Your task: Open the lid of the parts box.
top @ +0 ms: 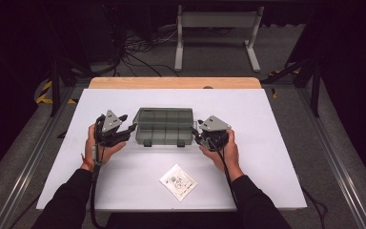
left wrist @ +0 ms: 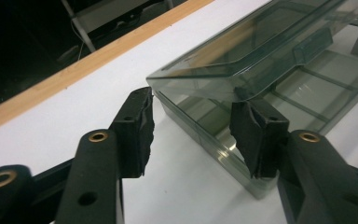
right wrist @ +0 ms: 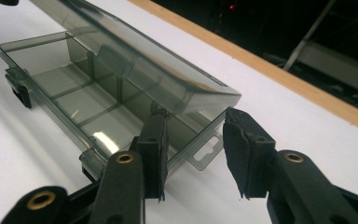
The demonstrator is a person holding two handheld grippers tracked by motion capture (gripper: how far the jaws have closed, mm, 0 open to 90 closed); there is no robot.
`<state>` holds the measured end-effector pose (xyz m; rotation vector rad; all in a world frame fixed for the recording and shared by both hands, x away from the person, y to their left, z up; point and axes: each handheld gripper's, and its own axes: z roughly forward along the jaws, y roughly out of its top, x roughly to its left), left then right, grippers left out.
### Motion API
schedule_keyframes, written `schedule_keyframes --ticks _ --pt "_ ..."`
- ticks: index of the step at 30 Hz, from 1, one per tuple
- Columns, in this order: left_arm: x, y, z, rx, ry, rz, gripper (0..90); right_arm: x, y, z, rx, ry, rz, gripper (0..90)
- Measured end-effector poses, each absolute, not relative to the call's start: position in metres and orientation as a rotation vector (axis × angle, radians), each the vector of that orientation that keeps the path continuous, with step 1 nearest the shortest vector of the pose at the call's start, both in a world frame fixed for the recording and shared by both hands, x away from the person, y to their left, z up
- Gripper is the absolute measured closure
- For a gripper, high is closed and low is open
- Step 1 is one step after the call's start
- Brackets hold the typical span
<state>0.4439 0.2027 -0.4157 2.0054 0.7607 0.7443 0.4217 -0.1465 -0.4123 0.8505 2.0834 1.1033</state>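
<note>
Fingers of the left gripper (left wrist: pixel 193 128) stand apart at one end of the smoky compartment box (top: pixel 164 127), its lid (left wrist: pixel 261 35) ajar; the right gripper (right wrist: pixel 193 154) likewise gapes at the other end. Box sits mid-tabletop (top: pixel 267 143), toward the far edge.

Overhead looks forward-down; both close claw cameras share, seemingly, the box (left wrist: pixel 279 70).
</note>
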Motion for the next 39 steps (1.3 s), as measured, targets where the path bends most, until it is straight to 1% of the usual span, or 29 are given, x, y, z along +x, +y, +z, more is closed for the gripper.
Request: schedule_keyframes --ticks 1,3,5,6,8,10,12,14,15,22,24,26,31,36,39 --pt "0.446 0.202 -0.413 2.006 0.758 0.754 51.0 0.424 -0.147 -0.410 0.860 2.081 1.106 58.2" --pt "0.450 0.201 -0.407 2.014 0.744 0.763 53.2 0.426 -0.149 -0.406 0.841 2.054 1.107 60.5" --pt "0.451 0.201 -0.405 2.009 0.750 0.767 54.3 0.427 -0.149 -0.402 0.797 2.022 1.091 61.0" --pt "0.454 0.200 -0.401 2.009 0.748 0.781 57.2 0.429 -0.148 -0.400 0.795 2.033 1.102 60.6" --pt "0.459 0.198 -0.395 2.022 0.728 0.791 58.0 0.433 -0.148 -0.397 0.804 2.050 1.105 59.4" --pt "0.462 0.197 -0.391 2.016 0.729 0.765 60.5 0.435 -0.147 -0.392 0.796 2.045 1.100 59.4" --pt "0.464 0.196 -0.388 2.017 0.723 0.788 61.1 0.440 -0.148 -0.385 0.812 2.045 1.136 60.8" --pt "0.467 0.196 -0.384 2.018 0.717 0.777 63.4 0.443 -0.147 -0.378 0.801 2.044 1.129 61.0" --pt "0.468 0.196 -0.382 2.014 0.714 0.799 63.2 0.445 -0.147 -0.375 0.797 2.040 1.123 60.9" --pt "0.480 0.196 -0.361 2.019 0.709 0.818 63.7 0.459 -0.147 -0.359 0.791 2.056 1.135 61.1" --pt "0.485 0.195 -0.356 2.028 0.706 0.813 64.3 0.463 -0.146 -0.356 0.789 2.048 1.130 62.4" --pt "0.490 0.195 -0.353 2.031 0.705 0.826 62.6 0.469 -0.145 -0.353 0.797 2.031 1.128 62.0" --pt "0.497 0.194 -0.352 2.029 0.717 0.801 63.3 0.479 -0.144 -0.349 0.810 2.034 1.151 63.5" --pt "0.504 0.192 -0.355 2.032 0.731 0.785 64.5 0.488 -0.143 -0.346 0.816 2.036 1.188 67.7" --pt "0.507 0.191 -0.357 2.029 0.738 0.760 67.4 0.491 -0.142 -0.344 0.813 2.033 1.181 68.9"
